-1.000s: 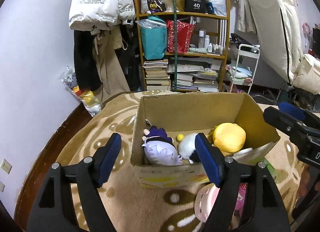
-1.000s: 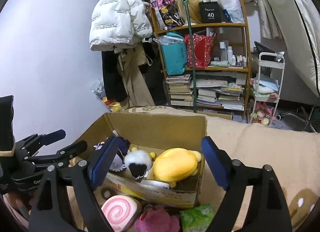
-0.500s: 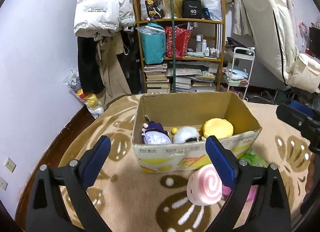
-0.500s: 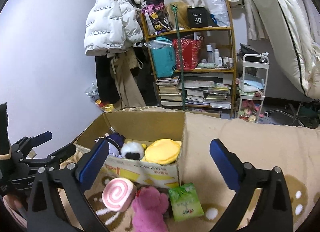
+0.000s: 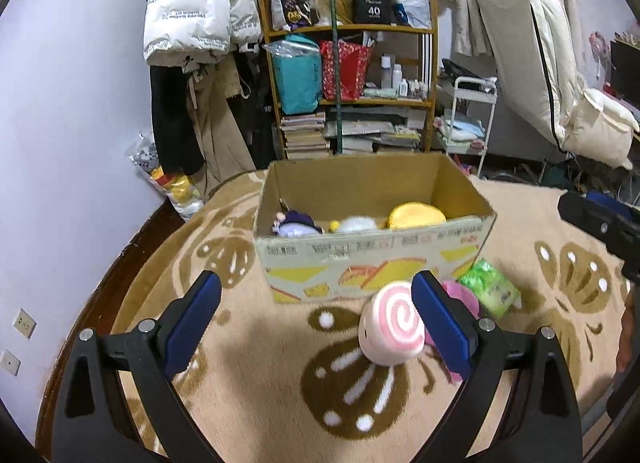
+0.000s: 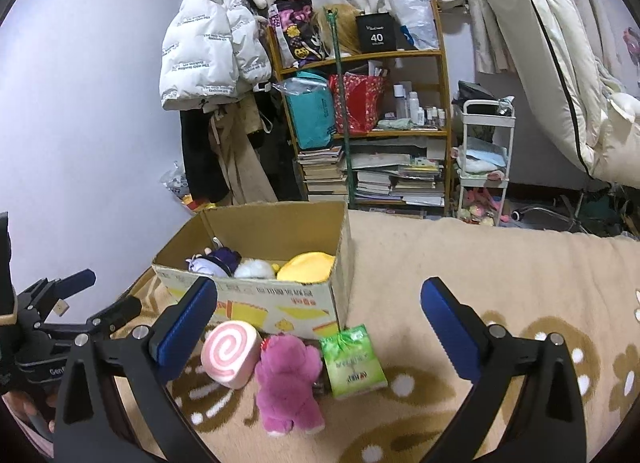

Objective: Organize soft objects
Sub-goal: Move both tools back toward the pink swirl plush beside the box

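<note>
Fingers (image 5: 440,323) of both grippers wide, empty, short of the box's (image 6: 280,295) near edge, swirl cushion (image 5: 392,329) between.

An open cardboard box (image 6: 280,305) stands on the patterned carpet, holding three plush toys in a row: a purple-and-white one (image 6: 212,261) at the left, a white fluffy one (image 6: 254,269) in the middle and a yellow rounded one (image 6: 306,265) at the right. Just in front of the box lie a pink-and-white swirl roll cushion (image 6: 230,353) on its side, a magenta plush bear (image 6: 288,379) face down, and a green packet (image 6: 352,361) lying flat, side by side.
</note>
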`<state>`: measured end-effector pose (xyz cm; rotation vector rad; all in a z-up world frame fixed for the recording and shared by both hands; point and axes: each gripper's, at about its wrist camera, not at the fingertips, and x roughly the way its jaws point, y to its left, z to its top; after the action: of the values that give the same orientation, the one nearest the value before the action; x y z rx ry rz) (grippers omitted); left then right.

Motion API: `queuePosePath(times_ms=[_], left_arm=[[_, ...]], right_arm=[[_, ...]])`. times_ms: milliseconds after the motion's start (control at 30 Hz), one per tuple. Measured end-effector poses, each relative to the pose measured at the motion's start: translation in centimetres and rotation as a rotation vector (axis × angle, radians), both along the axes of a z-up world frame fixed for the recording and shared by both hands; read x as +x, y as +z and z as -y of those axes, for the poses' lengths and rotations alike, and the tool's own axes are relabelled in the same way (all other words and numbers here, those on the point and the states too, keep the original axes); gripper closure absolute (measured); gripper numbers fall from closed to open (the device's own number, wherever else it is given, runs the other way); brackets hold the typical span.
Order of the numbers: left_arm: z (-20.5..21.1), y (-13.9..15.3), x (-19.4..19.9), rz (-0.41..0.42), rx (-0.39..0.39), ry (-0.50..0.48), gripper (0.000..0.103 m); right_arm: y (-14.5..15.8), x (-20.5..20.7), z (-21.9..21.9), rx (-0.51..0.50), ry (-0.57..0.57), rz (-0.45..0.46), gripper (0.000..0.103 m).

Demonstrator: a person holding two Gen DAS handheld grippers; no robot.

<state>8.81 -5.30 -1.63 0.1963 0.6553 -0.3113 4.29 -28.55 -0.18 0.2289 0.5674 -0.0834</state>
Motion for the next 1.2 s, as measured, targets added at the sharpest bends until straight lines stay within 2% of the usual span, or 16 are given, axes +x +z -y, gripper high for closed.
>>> queuePosePath(times_ms=[400, 567, 800, 1200], left_arm=[[1.1, -1.8, 0.1, -0.037, 0.01, -0.043, 0.008], [1.6, -2.7, 0.9, -0.072, -0.016, -0.075, 0.008], [2.3, -4.2, 2.4, -0.11, -0.015, -0.067, 0.008], [4.5, -7.6, 3.4, -0.184, 0.027, -0.071, 0.008]], right_arm=[[-2.4, -0.2, 1.0, 0.01, -0.033, -0.056, 0.0], [-3.7, 0.7, 1.7, 0.024, -0.053, -0.093, 0.0], [-5.4, 2.1, 2.1, 0.028, -0.07, -0.137, 0.0], [-8.2, 3.7, 3.0, 0.028, -0.098, -0.189, 0.0]])
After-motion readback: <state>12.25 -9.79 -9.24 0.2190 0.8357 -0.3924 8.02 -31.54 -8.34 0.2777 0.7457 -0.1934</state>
